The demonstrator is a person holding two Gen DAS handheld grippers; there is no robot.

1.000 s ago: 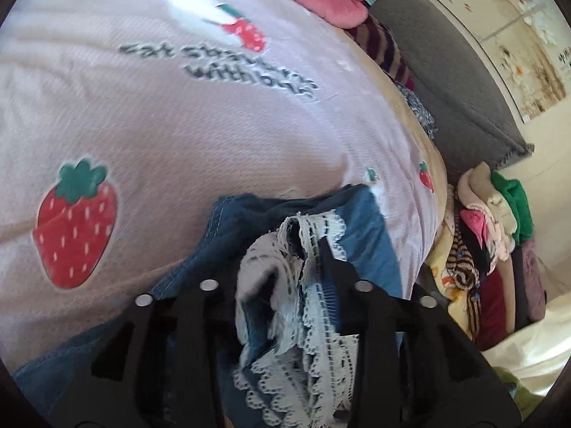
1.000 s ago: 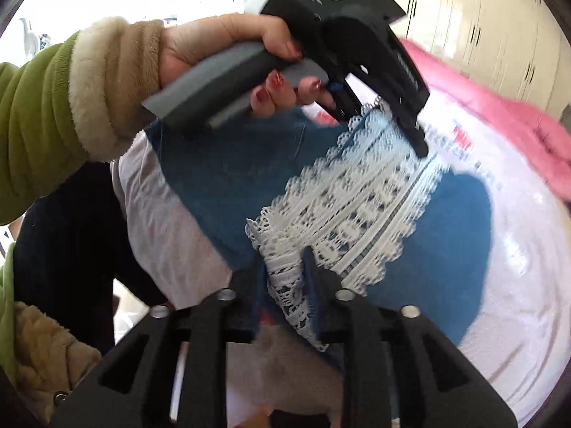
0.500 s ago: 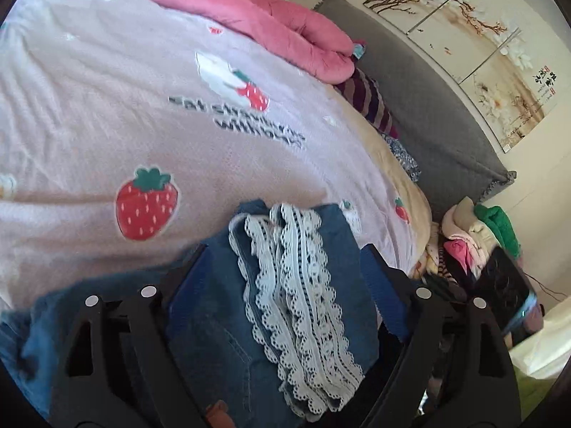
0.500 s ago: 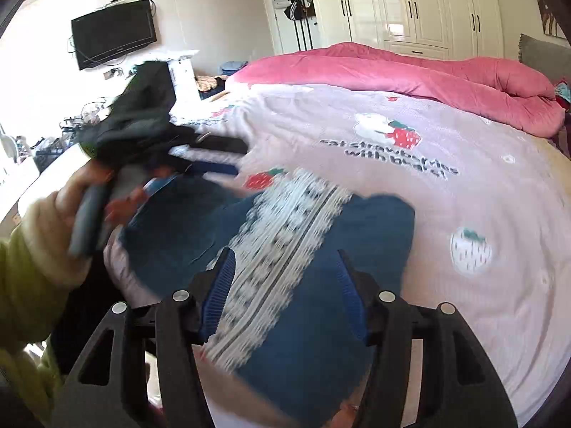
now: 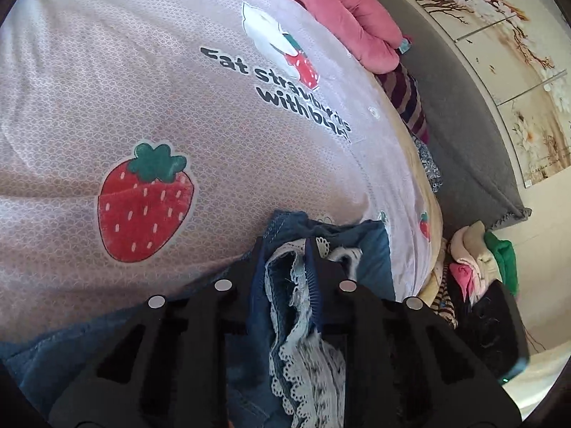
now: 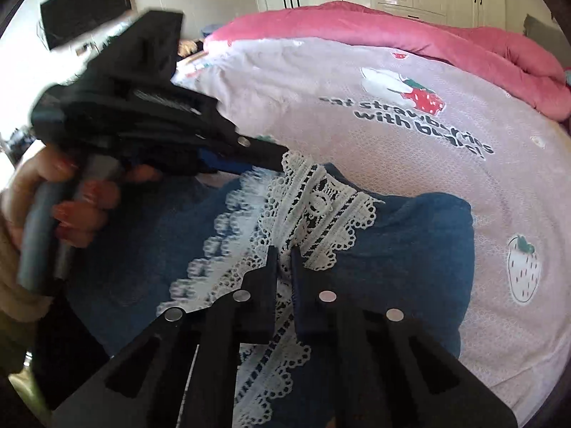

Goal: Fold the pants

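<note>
R wrist: both grippers [image 6: 283, 253] [image 5: 283, 246] clamp pants [image 6: 392, 249] lace; L wrist adds clothes pile [image 5: 478, 267].

The left hand-held gripper [image 6: 282, 158] and the hand [image 6: 67, 207] around its grip were smeared with blur in the right wrist view, and the lace trim [image 6: 228, 228] nearest them blurred too. The pants [image 5: 332, 246] ran out of sight under the gripper body at the bottom edge of the left wrist view. The clothes pile [image 5: 478, 267] beside the bed [image 5: 142, 89] was a jumble, single garments hard to tell apart.
</note>
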